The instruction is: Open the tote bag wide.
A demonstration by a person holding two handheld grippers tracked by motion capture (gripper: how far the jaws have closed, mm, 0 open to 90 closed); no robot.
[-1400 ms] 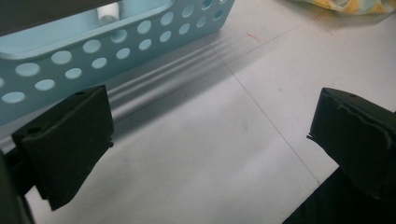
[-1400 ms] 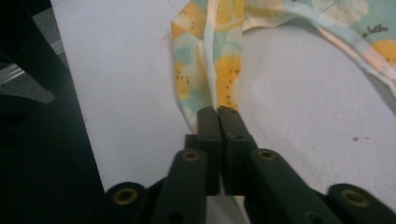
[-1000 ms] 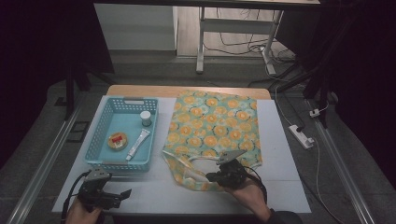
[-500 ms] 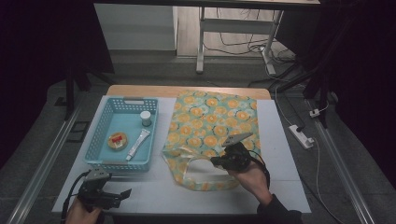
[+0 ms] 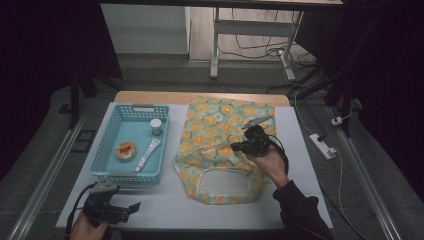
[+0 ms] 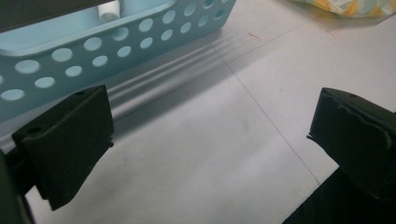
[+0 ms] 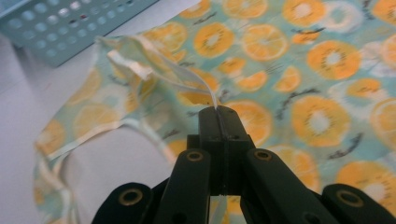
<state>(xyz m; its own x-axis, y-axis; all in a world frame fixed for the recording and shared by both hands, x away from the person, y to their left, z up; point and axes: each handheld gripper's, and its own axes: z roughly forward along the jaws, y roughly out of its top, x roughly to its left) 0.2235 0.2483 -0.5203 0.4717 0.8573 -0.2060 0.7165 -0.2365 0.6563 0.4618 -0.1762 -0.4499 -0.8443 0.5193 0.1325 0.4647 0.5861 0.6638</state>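
Note:
A tote bag (image 5: 220, 125) printed with orange slices lies flat on the white table. My right gripper (image 5: 237, 146) hovers over the bag's middle, shut on a pale strap (image 7: 159, 70) of the bag; the strap runs up from the closed jaw tips (image 7: 218, 111) and lifts the top layer of cloth. The bag's other handle loop (image 5: 225, 182) rests on the table near the front. My left gripper (image 5: 134, 206) sits low at the front left corner, jaws wide apart (image 6: 210, 126) over bare table, with nothing between them.
A blue perforated basket (image 5: 111, 150) stands left of the bag, its wall (image 6: 93, 42) just ahead of my left gripper. It holds a small jar (image 5: 156, 126), a round tin (image 5: 125, 150) and a tube (image 5: 148, 154). A power strip (image 5: 321, 146) lies off the right edge.
My right gripper has moved away from the front edge and up over the bag, dragging the pinched strap with it. The left gripper has stayed put.

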